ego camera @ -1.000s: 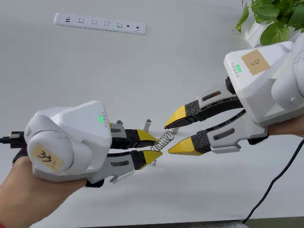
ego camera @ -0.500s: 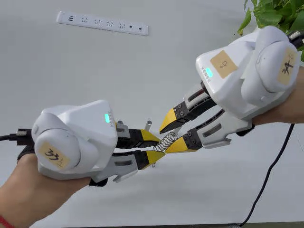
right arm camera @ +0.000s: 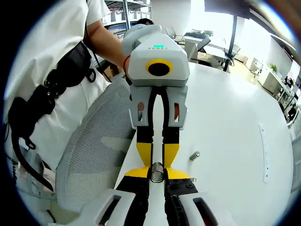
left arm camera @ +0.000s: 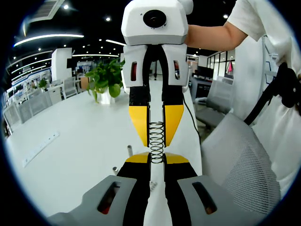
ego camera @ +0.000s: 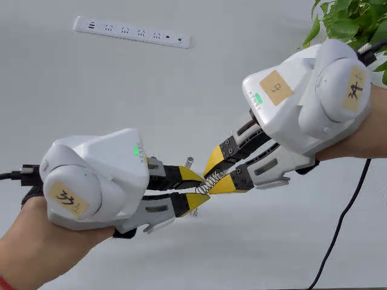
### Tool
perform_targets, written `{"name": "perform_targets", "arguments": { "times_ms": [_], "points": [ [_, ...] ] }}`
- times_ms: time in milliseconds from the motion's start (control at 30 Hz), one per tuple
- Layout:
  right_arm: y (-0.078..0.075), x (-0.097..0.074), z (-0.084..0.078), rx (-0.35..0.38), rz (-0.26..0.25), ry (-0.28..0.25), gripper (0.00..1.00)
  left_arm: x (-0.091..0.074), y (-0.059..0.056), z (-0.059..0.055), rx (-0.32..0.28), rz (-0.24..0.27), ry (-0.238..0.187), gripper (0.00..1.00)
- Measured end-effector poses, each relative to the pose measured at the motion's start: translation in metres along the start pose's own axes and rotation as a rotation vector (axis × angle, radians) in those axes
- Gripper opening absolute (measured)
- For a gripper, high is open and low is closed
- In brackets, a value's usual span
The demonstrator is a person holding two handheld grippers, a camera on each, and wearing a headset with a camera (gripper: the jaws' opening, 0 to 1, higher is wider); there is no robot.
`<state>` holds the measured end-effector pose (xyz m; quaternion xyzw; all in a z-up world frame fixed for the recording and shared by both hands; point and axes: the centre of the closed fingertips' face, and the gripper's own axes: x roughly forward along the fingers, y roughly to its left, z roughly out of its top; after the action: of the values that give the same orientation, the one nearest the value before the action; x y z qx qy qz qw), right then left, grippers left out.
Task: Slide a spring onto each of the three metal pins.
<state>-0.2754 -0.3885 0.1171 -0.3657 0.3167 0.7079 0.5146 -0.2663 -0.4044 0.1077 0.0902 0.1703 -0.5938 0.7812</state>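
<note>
**Closed right gripper [ego camera: 215, 179] in on spring [ego camera: 205, 183] held by left gripper [ego camera: 198, 188]**

Swung in and rolled over since a second back; drew jaws from wide spread down to spring width. Now looks pinched across spring's far end, touching coils on both sides in left gripper view. Cannot tell how hard. Left gripper pressed on near end coils, tips almost together. Spring held between the two sets of tips, slanted, in the air above table [ego camera: 91, 109], on no pin yet.

Just behind left tips: pin [ego camera: 189, 162], upright on table, looks bare. At least two standing bare in left gripper view. Farther out: power strip [ego camera: 130, 32] at table's far side, plant [ego camera: 347, 21] at far right, cable [ego camera: 344, 217] trailing from right gripper.

Handling, as judgement: thin wire, very light, soft sideways. Likely to squash or bow under a hard pinch, and to ping off smooth tips if squeezed off-centre. Best taken across the diameter at one end's last few coils, lightly. Leave other end and bore free to drop over pin. Avoid gripping mid-length: blocks the slide and bends the coil. Keep one gripper firm before letting go with the other, or risk dropping it.
</note>
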Motion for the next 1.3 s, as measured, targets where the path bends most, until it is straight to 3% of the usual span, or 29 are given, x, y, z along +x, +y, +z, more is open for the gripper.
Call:
{"name": "perform_targets", "arguments": {
  "times_ms": [767, 967, 1300],
  "points": [
    [0.0, 0.002, 0.0, 0.023, -0.003, 0.005, 0.07, -0.001, 0.0, -0.003, -0.024, 0.002, -0.009, 0.07],
    [-0.002, 0.0, 0.002, 0.033, -0.014, 0.0, 0.07, -0.004, 0.001, -0.004, -0.035, 0.01, -0.013, 0.1],
    [-0.015, -0.012, 0.0, 0.078, -0.059, -0.018, 0.07, -0.018, 0.006, -0.016, -0.046, 0.042, 0.002, 0.21]
  ]
}}
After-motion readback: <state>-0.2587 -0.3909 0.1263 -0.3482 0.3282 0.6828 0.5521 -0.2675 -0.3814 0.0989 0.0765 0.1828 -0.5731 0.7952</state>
